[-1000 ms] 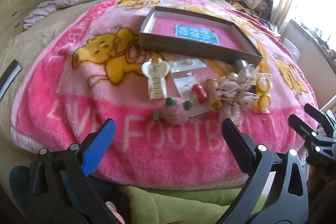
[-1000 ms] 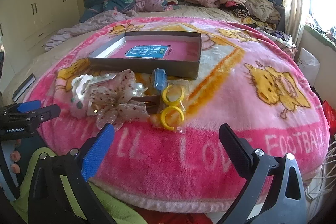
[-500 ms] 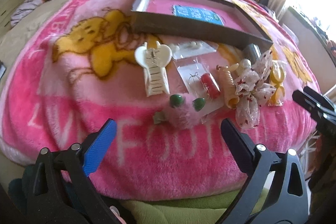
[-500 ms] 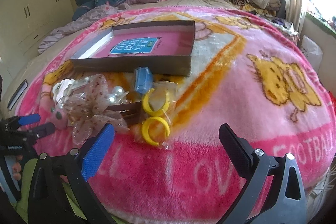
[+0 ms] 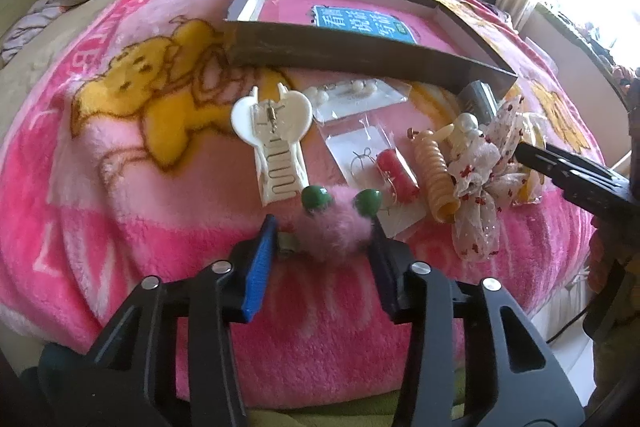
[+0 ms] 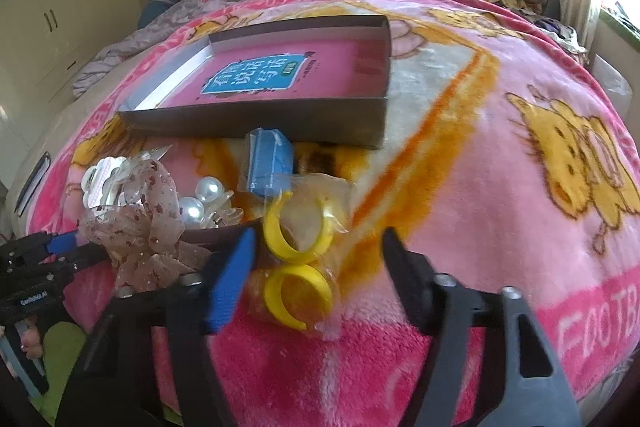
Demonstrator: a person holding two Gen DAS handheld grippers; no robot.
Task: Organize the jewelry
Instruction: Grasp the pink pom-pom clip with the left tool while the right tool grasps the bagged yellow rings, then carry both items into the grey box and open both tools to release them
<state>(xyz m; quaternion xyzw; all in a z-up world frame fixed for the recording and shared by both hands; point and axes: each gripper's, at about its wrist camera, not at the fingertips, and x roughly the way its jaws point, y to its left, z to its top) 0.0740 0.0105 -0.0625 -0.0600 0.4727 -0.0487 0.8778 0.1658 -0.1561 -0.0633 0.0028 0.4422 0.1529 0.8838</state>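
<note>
Left jaws: left gripper (image 5: 322,227) just closing around the pink pompom clip (image 5: 334,223), not clearly pressing
Right jaws: right gripper (image 6: 316,247) narrowing, apart, straddling the yellow rings (image 6: 298,267)
Box (image 6: 256,115): just behind, ready for sorting

Both tools drop toward the blanket, jaws just narrowing: the left gripper (image 5: 324,227) now brackets the pink fluffy clip (image 5: 334,227), the right gripper (image 6: 318,239) the bagged yellow rings (image 6: 298,259).
</note>
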